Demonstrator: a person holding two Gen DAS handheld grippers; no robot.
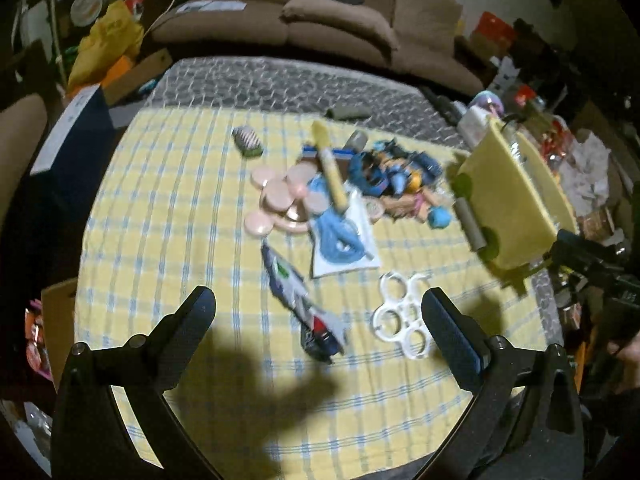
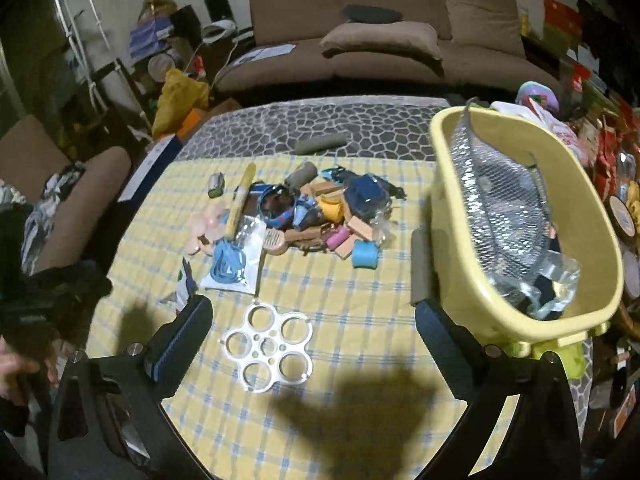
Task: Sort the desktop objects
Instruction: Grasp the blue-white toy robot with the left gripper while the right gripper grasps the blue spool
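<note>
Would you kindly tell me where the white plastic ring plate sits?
The white plastic ring plate lies flat on the checked cloth, nearest both grippers, before the clutter pile.

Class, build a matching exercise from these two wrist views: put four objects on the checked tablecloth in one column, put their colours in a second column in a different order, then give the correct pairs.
Objects:
1. flat plastic ring holder with round holes
2. coiled cord in a clear bag
3. large plastic basket holding a wire mesh bowl
4. cluster of round discs

Colours:
A. pink
B. white
C. yellow
D. blue

Pairs: 1-B, 2-D, 3-C, 4-A
</note>
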